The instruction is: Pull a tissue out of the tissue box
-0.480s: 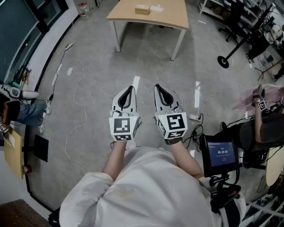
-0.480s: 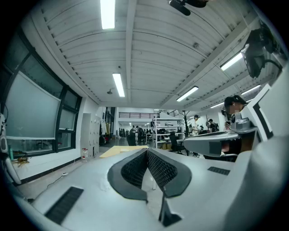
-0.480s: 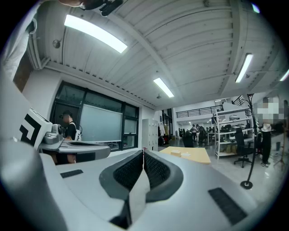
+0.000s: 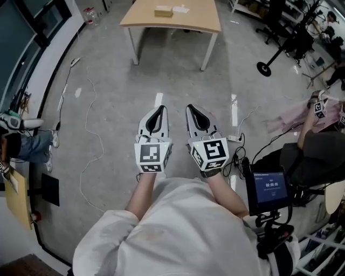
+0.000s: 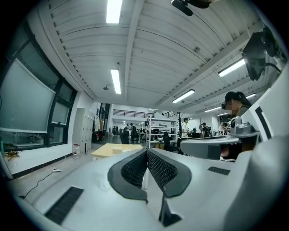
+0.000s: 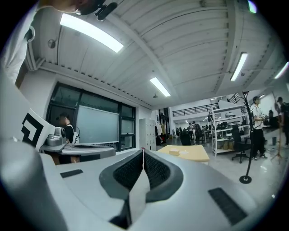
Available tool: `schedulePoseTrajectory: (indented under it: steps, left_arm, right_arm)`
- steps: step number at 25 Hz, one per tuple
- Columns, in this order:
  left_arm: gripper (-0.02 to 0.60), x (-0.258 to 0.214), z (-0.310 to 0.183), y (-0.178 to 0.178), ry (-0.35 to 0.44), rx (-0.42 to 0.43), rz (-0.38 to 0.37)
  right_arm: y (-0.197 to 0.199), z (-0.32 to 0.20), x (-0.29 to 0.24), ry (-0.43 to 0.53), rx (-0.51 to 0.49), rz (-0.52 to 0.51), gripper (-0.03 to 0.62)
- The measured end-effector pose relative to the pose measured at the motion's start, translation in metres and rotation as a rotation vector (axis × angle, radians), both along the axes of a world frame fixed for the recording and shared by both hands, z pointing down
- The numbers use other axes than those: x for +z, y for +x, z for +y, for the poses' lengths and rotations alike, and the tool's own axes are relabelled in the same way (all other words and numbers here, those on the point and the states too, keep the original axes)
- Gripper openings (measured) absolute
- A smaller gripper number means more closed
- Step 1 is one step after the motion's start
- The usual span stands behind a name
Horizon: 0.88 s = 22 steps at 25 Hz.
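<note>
With the tissue box (image 4: 163, 11) lying on the table (image 4: 209, 22) at the top of the head view, well apart from the left gripper (image 4: 158, 110) and right gripper (image 4: 192, 109), both pressed shut on nothing low in frame, a reach made with the jaws unopened would probably shove the light box instead of pinching a tissue.

1. The left gripper (image 4: 159, 109) and right gripper (image 4: 190, 108) have white shells, black dotted pads (image 5: 133, 170) and cubes with black-and-white square markers.
2. The table (image 4: 200, 19) has a pale wood top and white legs.
3. The tissue box (image 4: 163, 11) is tan.
4. The floor (image 4: 118, 81) is grey.
5. The person's shirt (image 4: 178, 232) is white.
</note>
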<state>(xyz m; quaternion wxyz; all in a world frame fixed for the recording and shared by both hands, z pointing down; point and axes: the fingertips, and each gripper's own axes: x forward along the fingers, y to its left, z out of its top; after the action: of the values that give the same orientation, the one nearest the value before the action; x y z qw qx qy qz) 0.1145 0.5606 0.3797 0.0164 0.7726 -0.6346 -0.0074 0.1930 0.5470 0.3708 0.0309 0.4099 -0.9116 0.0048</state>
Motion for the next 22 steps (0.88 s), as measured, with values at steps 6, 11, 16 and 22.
schedulePoseTrajectory:
  steps: [6,11,16,22]
  left_arm:
    - [0.003,0.003,0.004,-0.014,-0.002,0.026,-0.012]
    - [0.003,0.015,0.019,-0.053,-0.012,0.033,-0.004]
    - [0.003,0.033,0.022,-0.082,-0.053,-0.003,0.052]
    - [0.003,0.047,-0.008,-0.084,-0.085,-0.016,0.028]
  right_arm:
    - [-0.007,-0.001,-0.005,0.024,0.041,-0.045,0.01]
    - [-0.038,0.011,0.0,0.011,0.026,-0.113,0.009]
    - [-0.062,0.02,0.014,0.006,0.015,-0.028,0.005]
    - [-0.074,-0.019,0.025,-0.048,-0.022,-0.027,0.005]
